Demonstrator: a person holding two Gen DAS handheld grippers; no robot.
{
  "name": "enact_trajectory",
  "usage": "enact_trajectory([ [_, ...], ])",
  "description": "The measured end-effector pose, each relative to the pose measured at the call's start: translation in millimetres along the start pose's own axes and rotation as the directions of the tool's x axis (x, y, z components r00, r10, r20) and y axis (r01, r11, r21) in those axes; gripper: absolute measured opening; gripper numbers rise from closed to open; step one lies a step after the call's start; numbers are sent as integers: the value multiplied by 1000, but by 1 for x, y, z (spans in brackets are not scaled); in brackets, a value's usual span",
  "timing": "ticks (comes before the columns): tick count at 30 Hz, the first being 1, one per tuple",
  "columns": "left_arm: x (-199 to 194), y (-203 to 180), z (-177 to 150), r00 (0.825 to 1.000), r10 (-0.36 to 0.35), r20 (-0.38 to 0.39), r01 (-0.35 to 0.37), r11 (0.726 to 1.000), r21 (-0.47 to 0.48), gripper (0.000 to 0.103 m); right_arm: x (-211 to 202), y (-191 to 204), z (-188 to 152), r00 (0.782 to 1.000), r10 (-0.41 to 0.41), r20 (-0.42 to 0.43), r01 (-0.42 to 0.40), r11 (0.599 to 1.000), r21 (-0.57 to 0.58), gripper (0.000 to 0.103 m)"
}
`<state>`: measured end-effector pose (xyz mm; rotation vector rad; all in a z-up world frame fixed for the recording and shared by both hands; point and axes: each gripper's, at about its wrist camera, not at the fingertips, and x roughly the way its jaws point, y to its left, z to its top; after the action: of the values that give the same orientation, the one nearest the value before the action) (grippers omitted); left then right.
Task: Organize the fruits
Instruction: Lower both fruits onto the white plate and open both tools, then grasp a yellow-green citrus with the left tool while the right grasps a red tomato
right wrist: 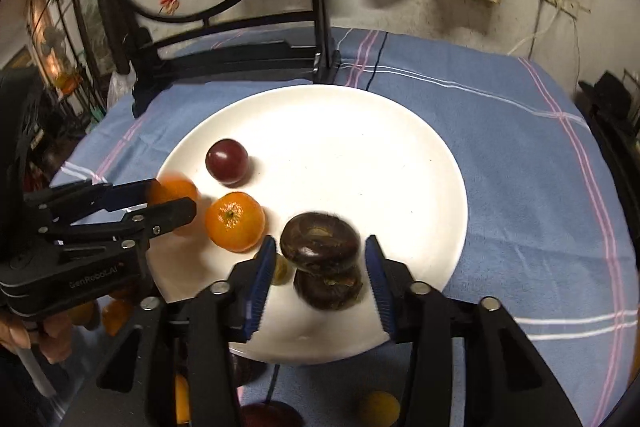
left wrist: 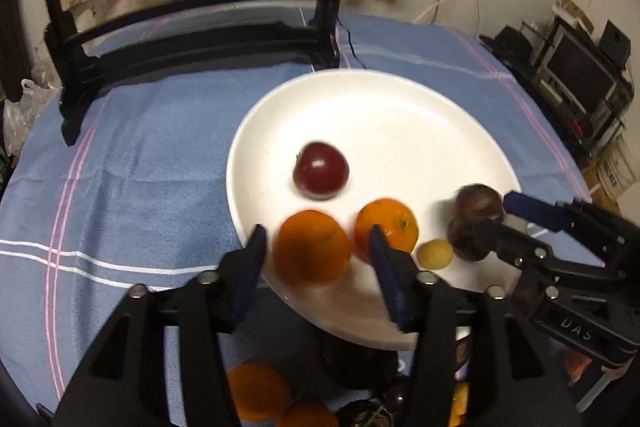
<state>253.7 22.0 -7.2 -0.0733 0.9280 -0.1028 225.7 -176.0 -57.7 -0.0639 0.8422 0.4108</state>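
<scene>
Fruits on the white plate (right wrist: pixel 420 155), centre of both frames: a dark red plum (right wrist: pixel 227 161) upper left on the plate, an orange (right wrist: pixel 235 221) mid-left, a second orange (left wrist: pixel 312 247) (motion-blurred) at the plate's near-left rim, a small yellow fruit (left wrist: pixel 435 254), and two dark brown fruits stacked one on the other (right wrist: pixel 320 241).

Left hand-held gripper (left wrist: pixel 316 259): jaws wide, the blurred orange sits between them; no pad contact visible, so I judge it either just let go or about to be taken. It lies dead ahead of this gripper, roundish, no long axis to speak of.

Right hand-held gripper (right wrist: pixel 320 267): jaws wide, bracketing the stacked pair, gaps visible on both sides. The top fruit is squat, wider than tall, broad axis running across the jaws.

Hidden or unclear: the yellow fruit is half behind the right gripper's left finger in the right wrist view. More fruit lies on the blue-clothed worktop (right wrist: pixel 540 187) below the plate's near edge, mostly blocked by the gripper bodies; kinds not certain.
</scene>
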Motion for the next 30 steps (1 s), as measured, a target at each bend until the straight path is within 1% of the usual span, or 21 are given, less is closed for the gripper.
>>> enact_trajectory([
  [1,-8,-1,0,1000,-3,22,3,1000,-1,62,-4,-1,-1,1000,5,7,-5,1000,-1,49],
  [5,-35,1,-11,998,1,57,-2,1000,12,65,-30,-3,-18,999,-1,36,1,1000,-11,50],
  [7,-51,2,-24,998,0,68,-1,1000,10,67,-41,-7,-31,999,7,38,-7,1000,-1,54],
  [8,-57,1,-28,997,3,71,-4,1000,12,69,-48,-9,-40,999,6,39,-7,1000,5,54],
  [11,-78,-1,-54,996,-4,85,2,1000,25,70,-66,-14,-68,999,12,31,-12,1000,17,55],
  [12,-83,-2,-62,996,-6,86,3,1000,31,71,-71,-16,-77,999,10,30,-11,1000,24,58],
  [13,-90,-3,-74,996,-2,87,-2,999,39,71,-77,-17,-86,999,7,34,-9,999,36,64],
  [15,-101,-7,-94,996,-2,90,-3,998,57,73,-88,-20,-101,999,16,36,-18,998,55,67],
  [17,-110,-7,-109,996,-6,92,0,998,62,76,-97,-20,-115,999,20,36,-22,998,64,67],
  [19,-118,-8,-128,996,-8,92,2,998,64,77,-104,-19,-128,999,16,36,-19,997,78,74],
  [20,-121,-8,-134,996,-8,93,2,998,63,77,-109,-18,-136,999,15,38,-18,997,79,75],
  [24,-128,-3,-160,997,-13,77,9,998,55,77,-118,-7,-157,999,14,31,-15,998,60,76],
  [27,-129,6,-171,998,3,66,-6,999,40,77,-122,3,-166,999,29,23,-30,998,46,79],
  [30,-129,15,-173,998,17,63,-19,1000,23,77,-125,11,-170,999,35,30,-36,999,28,80],
])
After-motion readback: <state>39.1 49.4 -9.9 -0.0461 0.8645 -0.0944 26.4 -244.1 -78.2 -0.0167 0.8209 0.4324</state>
